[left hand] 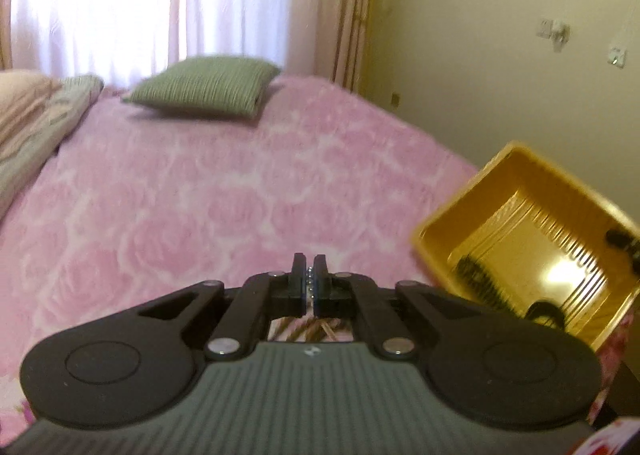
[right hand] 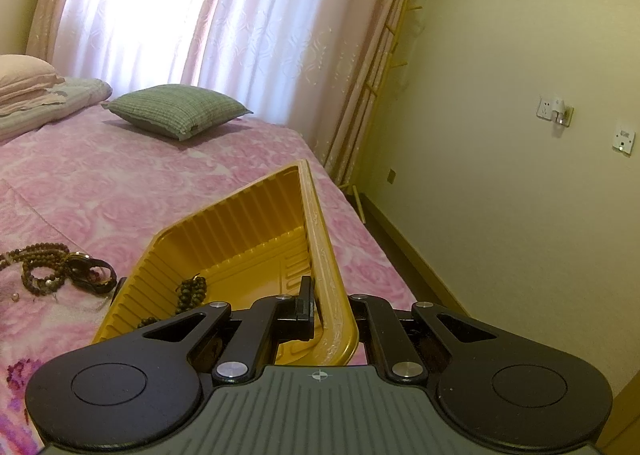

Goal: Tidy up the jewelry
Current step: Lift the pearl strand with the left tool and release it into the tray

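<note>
My left gripper (left hand: pixel 309 269) is held above the pink bedspread, shut on a thin chain of small silver beads (left hand: pixel 309 282). Its strands hang below the jaws, mostly hidden by the gripper body. To its right is the yellow ribbed tray (left hand: pixel 472 211), tilted, with dark bead pieces (left hand: pixel 476 281) inside. My right gripper (right hand: pixel 320 297) is shut on the near rim of that tray (right hand: pixel 324 255); the rim hides its right finger. A dark bead bracelet (right hand: pixel 192 292) lies in the tray. A pile of brown bead strings (right hand: pixel 42 267) and dark bangles (right hand: pixel 92 273) lies on the bedspread to the tray's left.
A green cushion (right hand: pixel 176 109) and stacked pillows (right hand: pixel 28 89) lie at the far end of the bed (right hand: pixel 120 183). Pink curtains (right hand: pixel 248 23) hang behind them. The bed's right edge drops to a narrow floor strip along a wall with sockets (right hand: pixel 554 111).
</note>
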Available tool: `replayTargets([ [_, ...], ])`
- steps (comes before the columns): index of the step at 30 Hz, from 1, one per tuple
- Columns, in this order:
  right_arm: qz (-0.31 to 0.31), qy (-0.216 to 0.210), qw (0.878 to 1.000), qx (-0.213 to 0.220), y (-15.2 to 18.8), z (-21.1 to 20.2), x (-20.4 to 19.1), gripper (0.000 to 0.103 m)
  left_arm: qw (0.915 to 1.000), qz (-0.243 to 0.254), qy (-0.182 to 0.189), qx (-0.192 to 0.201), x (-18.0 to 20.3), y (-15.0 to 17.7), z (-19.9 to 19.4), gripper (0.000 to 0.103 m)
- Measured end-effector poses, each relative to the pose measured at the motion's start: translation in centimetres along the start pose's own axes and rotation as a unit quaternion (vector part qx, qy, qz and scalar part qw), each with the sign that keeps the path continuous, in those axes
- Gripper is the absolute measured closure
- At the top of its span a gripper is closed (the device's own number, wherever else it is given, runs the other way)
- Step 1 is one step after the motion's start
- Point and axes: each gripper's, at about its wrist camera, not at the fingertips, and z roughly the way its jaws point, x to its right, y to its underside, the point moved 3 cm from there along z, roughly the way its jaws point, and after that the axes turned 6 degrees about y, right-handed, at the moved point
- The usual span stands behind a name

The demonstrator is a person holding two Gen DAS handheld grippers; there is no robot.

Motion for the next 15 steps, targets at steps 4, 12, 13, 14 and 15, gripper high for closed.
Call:
replayTargets([
  [4, -0.001, -0.001, 1.0, 0.001, -0.1, -0.1, -0.1, 0.097, 0.9996, 0.01, 0.023, 0.015, 1.0, -2.6, -1.4, 0.101],
  [12, -0.002, -0.002, 1.0, 0.003, -0.1, -0.2, -0.1, 0.097, 0.9964, 0.05, 0.052, 0.043, 4.0, -6.2, -2.9, 0.101],
  [13, -0.001, -0.003, 1.0, 0.003, -0.1, -0.2, -0.1, 0.097, 0.996, 0.053, 0.056, 0.045, 4.3, -6.7, -3.0, 0.101],
  [14, -0.001, -0.003, 1.0, 0.003, -0.2, -0.2, -0.1, 0.097, 0.9952, 0.057, 0.063, 0.049, 4.7, -7.2, -3.2, 0.101],
  [15, -0.001, -0.004, 1.0, 0.003, -0.2, -0.3, -0.1, 0.097, 0.9946, 0.059, 0.068, 0.051, 5.2, -7.5, -3.3, 0.101],
])
